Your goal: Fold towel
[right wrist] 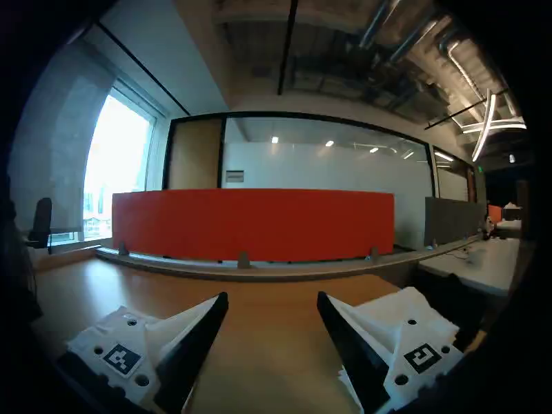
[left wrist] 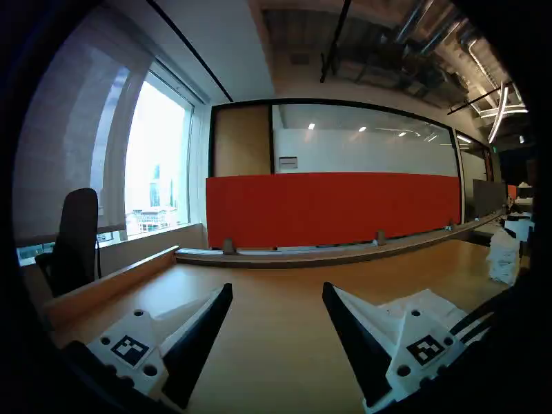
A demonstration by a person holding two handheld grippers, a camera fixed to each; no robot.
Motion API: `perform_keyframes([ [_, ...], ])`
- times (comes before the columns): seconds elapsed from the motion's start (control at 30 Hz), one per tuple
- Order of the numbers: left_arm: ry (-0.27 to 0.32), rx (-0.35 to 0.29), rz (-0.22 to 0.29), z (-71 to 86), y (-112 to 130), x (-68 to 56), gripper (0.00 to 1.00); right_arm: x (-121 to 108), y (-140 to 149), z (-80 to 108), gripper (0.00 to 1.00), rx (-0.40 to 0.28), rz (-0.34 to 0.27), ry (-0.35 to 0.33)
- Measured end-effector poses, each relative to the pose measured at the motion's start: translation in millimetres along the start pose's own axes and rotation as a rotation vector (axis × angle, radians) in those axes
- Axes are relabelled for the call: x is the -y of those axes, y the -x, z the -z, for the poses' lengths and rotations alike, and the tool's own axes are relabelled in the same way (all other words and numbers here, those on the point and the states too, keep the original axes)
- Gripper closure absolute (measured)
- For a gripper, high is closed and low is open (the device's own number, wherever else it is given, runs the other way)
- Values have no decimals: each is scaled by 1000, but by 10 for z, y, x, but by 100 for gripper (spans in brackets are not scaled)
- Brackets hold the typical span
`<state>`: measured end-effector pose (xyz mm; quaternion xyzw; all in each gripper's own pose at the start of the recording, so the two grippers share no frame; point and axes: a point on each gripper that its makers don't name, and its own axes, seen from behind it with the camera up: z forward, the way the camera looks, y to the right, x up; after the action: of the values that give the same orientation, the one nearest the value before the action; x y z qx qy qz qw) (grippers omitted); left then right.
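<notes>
In the left gripper view my left gripper (left wrist: 277, 287) is open, its black-edged white fingers (left wrist: 200, 331) hovering over a bare wooden desk (left wrist: 290, 276) with nothing between them. A crumpled white cloth (left wrist: 503, 257), possibly the towel, lies at the far right edge of that view, well away from the fingers. In the right gripper view my right gripper (right wrist: 272, 297) is also open above the same kind of wooden desk (right wrist: 269, 324), holding nothing.
A red divider panel (left wrist: 331, 207) (right wrist: 252, 224) runs along the desk's far edge. A black chair (left wrist: 72, 238) stands by the window at the left. A white desk (right wrist: 476, 265) stands to the right, beyond the wooden one.
</notes>
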<state>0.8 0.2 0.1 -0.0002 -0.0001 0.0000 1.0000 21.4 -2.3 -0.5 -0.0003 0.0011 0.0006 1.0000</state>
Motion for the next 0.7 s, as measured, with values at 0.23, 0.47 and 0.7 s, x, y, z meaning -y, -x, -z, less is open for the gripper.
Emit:
perform_keyframes([
  [0.23,18,1,2,-34,-435,-83,3,67,-509,1,0,1,25,-4],
  [0.47,32,-7,3,-37,-885,-143,3,123,-965,16,0,-2,48,-5],
  [0.7,44,12,1,-11,-1095,-182,3,152,-1169,35,0,14,42,-8],
])
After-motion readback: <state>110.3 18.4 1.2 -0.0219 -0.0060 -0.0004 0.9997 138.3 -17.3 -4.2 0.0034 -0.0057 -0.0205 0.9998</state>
